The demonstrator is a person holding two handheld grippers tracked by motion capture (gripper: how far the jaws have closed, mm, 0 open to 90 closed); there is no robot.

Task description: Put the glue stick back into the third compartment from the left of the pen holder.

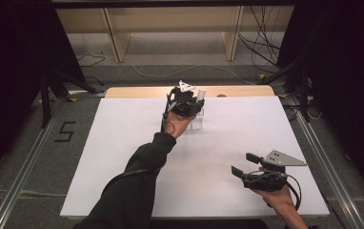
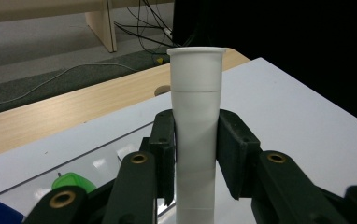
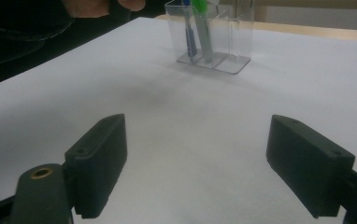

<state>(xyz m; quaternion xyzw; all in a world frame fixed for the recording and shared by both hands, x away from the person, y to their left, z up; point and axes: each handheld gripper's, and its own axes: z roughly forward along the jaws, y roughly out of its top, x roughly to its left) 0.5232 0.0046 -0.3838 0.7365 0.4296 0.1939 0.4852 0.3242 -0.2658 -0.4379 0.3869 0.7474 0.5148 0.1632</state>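
Note:
My left gripper (image 1: 186, 102) is at the far middle of the white table (image 1: 218, 138), shut on a tall white tube (image 2: 196, 84) that stands upright between its jaws (image 2: 196, 119). The tube (image 1: 200, 93) hangs just over a clear plastic holder (image 1: 197, 122) with compartments. In the right gripper view the holder (image 3: 235, 44) has a blue pen (image 3: 189, 35) and a green pen (image 3: 202, 28) standing in it. The green cap (image 2: 71, 181) also peeks up beside my left jaw. My right gripper (image 1: 243, 163) rests near the front right, open, with only bare table between its jaws (image 3: 209, 163).
A strip of wooden tabletop (image 1: 137, 91) runs behind the white board. Beyond it are wooden shelf legs (image 1: 118, 43) and loose cables (image 1: 261, 43) on the floor. The person's left sleeve (image 1: 137, 176) crosses the front middle of the table.

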